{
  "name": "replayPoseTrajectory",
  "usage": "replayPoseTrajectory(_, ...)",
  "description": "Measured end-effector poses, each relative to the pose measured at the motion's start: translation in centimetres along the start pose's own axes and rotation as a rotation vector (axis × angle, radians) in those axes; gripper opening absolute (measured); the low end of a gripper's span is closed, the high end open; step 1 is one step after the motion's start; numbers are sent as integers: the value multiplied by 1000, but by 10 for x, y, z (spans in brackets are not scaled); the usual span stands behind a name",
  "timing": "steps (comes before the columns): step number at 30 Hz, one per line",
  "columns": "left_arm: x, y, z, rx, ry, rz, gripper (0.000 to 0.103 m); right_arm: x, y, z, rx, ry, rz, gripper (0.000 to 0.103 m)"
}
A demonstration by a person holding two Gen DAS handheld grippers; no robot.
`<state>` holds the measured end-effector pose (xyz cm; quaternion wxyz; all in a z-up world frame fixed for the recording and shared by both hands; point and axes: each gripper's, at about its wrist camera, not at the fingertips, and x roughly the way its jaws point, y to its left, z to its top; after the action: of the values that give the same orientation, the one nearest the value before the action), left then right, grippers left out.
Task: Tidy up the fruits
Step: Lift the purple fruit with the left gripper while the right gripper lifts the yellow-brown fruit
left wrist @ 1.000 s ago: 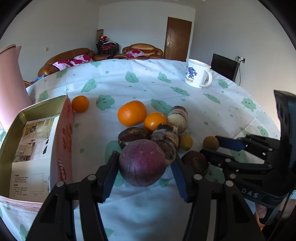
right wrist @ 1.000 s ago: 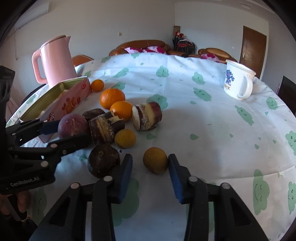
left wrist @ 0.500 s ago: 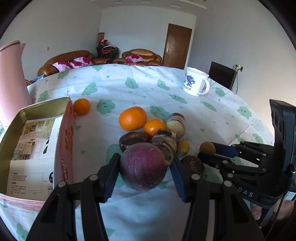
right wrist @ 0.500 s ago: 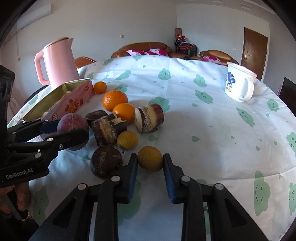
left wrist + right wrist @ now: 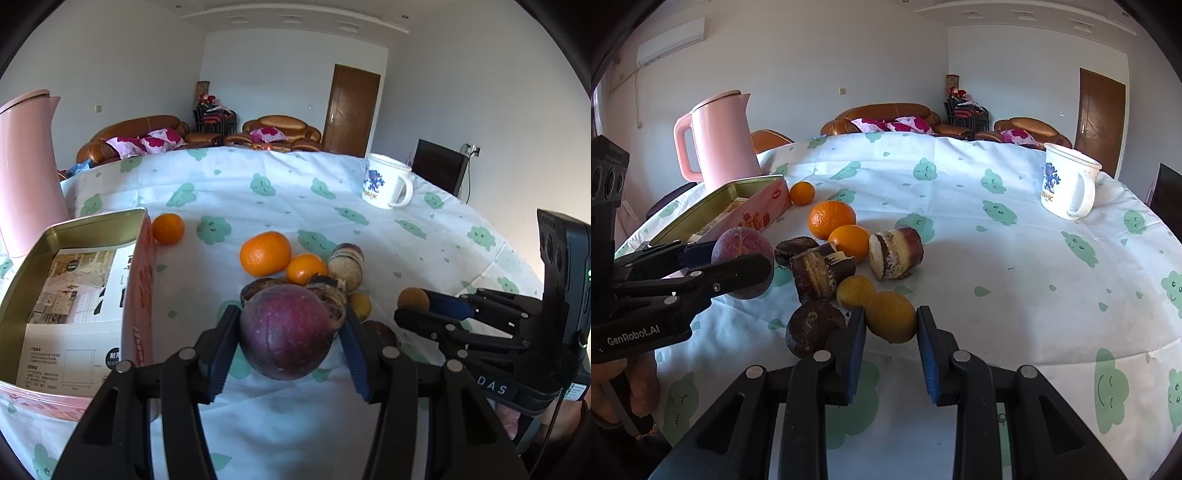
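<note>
While the left gripper (image 5: 287, 334) clamps the purple fruit (image 5: 286, 331), the right gripper (image 5: 891, 328) fingers (image 5: 856, 345) pinch the yellow fruit (image 5: 891, 321).

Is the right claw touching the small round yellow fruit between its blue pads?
Touching. In the right wrist view, both blue pads of the right claw press the sides of the small round yellow fruit.

Fruit pile sits mid-table on the tablecloth (image 5: 997, 266): big orange (image 5: 832, 219) behind small orange (image 5: 849, 242), cut chunk (image 5: 895, 252) to their right, lone orange (image 5: 802, 193) further back beside the tin (image 5: 74, 280); kettle (image 5: 720, 140) behind the tin, at the left. Mug (image 5: 1067, 184) stands far right, well apart from the pile; sofas (image 5: 886, 116) lie beyond the table.
</note>
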<state>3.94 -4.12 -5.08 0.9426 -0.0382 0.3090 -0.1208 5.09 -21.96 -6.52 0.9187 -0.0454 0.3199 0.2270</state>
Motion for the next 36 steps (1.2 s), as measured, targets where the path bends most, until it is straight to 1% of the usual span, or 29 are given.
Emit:
replayPoseTrajectory(11,-8,0,-1,5,-49,3,55,-9,1,-2,-8,-52,13,29)
replayPoseTrajectory(24,-12,-1,-1,5,-73,-1,55,-14,1,-4,-10,-79,22,29)
replayPoseTrajectory(36,-22,-3,-3,24,-130,23,55,-22,1,-6,-14,-131,27,29)
